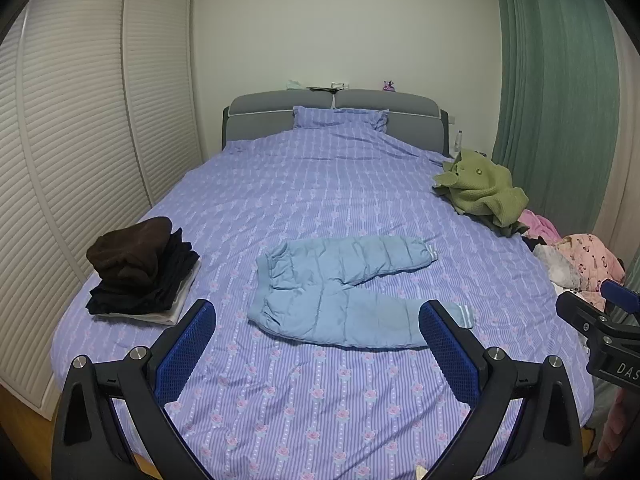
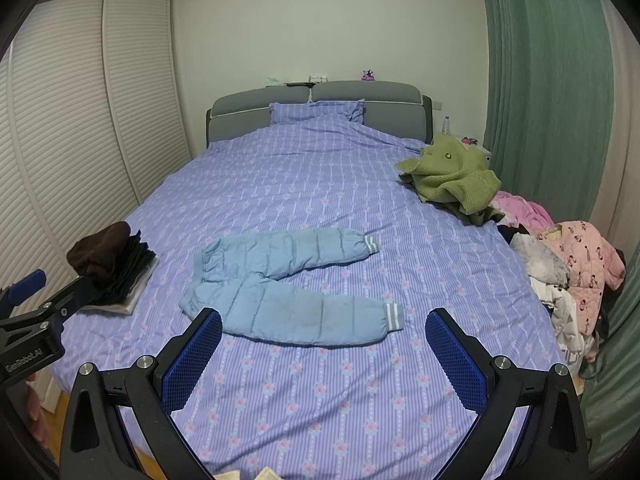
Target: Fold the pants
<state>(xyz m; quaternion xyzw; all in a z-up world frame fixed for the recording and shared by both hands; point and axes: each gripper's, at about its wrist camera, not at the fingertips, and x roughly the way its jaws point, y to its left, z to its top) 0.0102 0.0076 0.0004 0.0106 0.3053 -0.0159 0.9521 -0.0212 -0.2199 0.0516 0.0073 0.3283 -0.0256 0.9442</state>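
Observation:
Light blue padded pants [image 1: 340, 288] lie spread flat on the purple floral bed cover [image 1: 320, 184], waist to the left, both legs pointing right with striped cuffs. They also show in the right wrist view [image 2: 288, 284]. My left gripper [image 1: 316, 320] is open and empty, held above the bed's near edge in front of the pants. My right gripper [image 2: 324, 328] is open and empty too, just short of the lower leg. Each gripper's body shows at the edge of the other's view.
A stack of folded dark clothes [image 1: 140, 272] sits at the bed's left edge. A green knitted garment [image 1: 480, 188] and a heap of pink and white clothes [image 2: 560, 264] lie along the right edge. Louvred wardrobe doors [image 1: 80, 140] stand left, a green curtain [image 1: 560, 80] right.

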